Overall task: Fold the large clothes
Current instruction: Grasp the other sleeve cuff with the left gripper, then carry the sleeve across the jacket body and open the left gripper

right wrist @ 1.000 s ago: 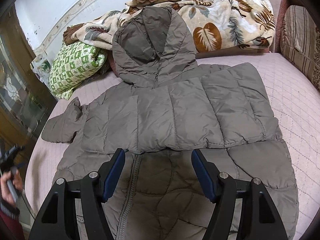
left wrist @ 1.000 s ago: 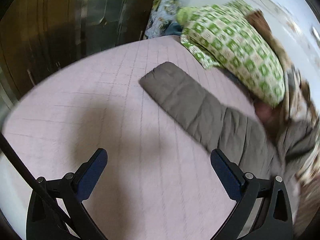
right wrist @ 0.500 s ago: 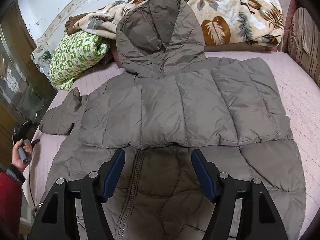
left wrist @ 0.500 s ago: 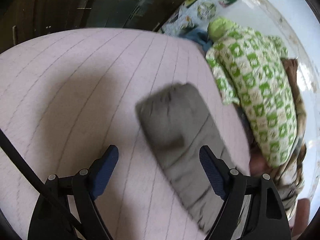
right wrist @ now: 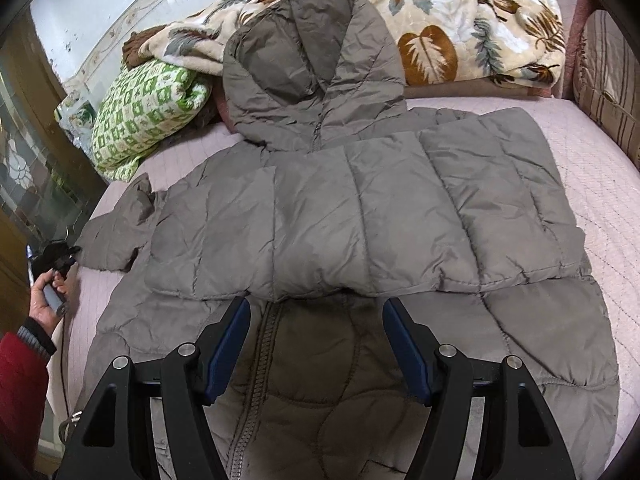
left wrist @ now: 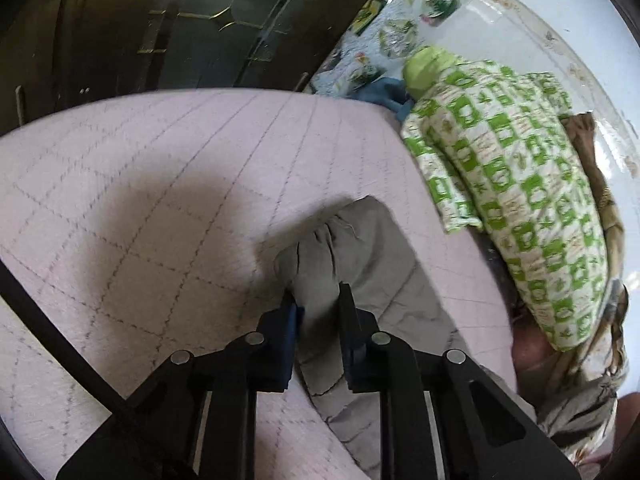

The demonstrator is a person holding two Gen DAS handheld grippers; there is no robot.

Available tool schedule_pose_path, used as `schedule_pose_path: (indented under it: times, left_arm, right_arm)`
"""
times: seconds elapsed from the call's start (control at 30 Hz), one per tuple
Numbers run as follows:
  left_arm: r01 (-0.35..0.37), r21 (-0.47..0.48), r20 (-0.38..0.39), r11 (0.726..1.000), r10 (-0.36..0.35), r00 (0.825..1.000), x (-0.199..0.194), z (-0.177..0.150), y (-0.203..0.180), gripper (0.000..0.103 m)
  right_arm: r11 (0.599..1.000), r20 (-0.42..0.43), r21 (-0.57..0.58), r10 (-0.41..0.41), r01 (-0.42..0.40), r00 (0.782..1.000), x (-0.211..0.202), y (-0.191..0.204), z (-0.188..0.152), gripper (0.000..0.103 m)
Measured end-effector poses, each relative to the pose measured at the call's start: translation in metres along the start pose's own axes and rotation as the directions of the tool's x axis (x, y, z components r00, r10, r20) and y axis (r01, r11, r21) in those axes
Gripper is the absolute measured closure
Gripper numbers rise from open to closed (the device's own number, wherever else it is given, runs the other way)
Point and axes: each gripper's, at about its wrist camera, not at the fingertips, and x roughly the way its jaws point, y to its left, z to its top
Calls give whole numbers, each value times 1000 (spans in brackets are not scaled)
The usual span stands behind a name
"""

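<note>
A grey hooded puffer jacket [right wrist: 360, 208] lies spread on the pink quilted bed [right wrist: 600, 208], hood [right wrist: 312, 68] towards the pillows, one sleeve folded across its chest. Its other sleeve [left wrist: 360, 248] stretches out towards the bed's left side. My left gripper [left wrist: 317, 294] is closing its jaws on that sleeve's cuff; the fabric bunches between the pads. In the right wrist view, that left gripper [right wrist: 60, 256] shows small at the sleeve end [right wrist: 116, 236], with a hand [right wrist: 44, 300] on its handle. My right gripper [right wrist: 316, 312] hovers open over the jacket's zipper, nothing between its fingers.
A green-and-white checked pillow [left wrist: 512, 184] and a leaf-patterned blanket [right wrist: 460, 28] are piled at the head of the bed. A striped cushion [right wrist: 608, 80] stands at the right. A dark glass-fronted cabinet [left wrist: 200, 20] rises close beyond the bed's left edge.
My left gripper has come in over the sleeve's end and gone from wide open to closed on the cuff. The right gripper has stayed where it was, still open.
</note>
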Motion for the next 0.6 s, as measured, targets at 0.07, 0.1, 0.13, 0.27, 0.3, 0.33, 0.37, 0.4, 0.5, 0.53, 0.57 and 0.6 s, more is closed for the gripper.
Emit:
schedule_pose_path:
  times: [0.07, 0.1, 0.13, 0.27, 0.3, 0.33, 0.37, 0.4, 0.5, 0.53, 0.57, 0.6]
  left_arm:
    - [9, 29, 15, 1000, -10, 1000, -13, 4, -11, 86]
    - [19, 53, 25, 998, -20, 1000, -22, 7, -19, 86]
    - [25, 70, 30, 997, -27, 999, -28, 8, -25, 86]
    - [72, 145, 56, 987, -81, 995, -61, 12, -62, 86]
    - [90, 169, 62, 982, -102, 993, -73, 12, -74, 86]
    - [106, 185, 64, 977, -119, 991, -81, 10, -83, 86]
    - [121, 201, 66, 972, -137, 988, -90, 10, -92, 87]
    - [140, 216, 70, 966, -158, 985, -101, 8, -102, 87]
    - [204, 272, 71, 940, -231, 970, -136, -1, -137, 87]
    - [221, 289, 71, 932, -251, 965, -146, -5, -147, 87]
    - [240, 312, 68, 919, -274, 959, -159, -10, -160, 87]
    - [261, 331, 64, 907, -298, 953, -171, -15, -173, 87]
  right_arm:
    - [1000, 10, 15, -2, 2, 1000, -2, -3, 1, 30]
    - [1000, 14, 23, -4, 4, 1000, -4, -5, 2, 30]
    - [1000, 18, 30, -6, 6, 1000, -5, -6, 2, 30]
    - [998, 45, 59, -9, 6, 999, -14, -13, 4, 30]
    - [998, 54, 67, -13, 10, 998, -16, -16, 5, 30]
    - [997, 61, 76, -15, 10, 998, -19, -19, 6, 30]
    - [996, 66, 85, -16, 10, 998, -20, -22, 7, 30]
    - [995, 74, 97, -18, 11, 997, -23, -25, 7, 30]
    - [992, 98, 125, -26, 14, 995, -30, -33, 10, 30]
    - [991, 107, 133, -29, 15, 994, -34, -35, 11, 30]
    - [990, 115, 137, -33, 17, 993, -37, -38, 11, 30]
    - [989, 126, 144, -39, 20, 991, -41, -40, 12, 30]
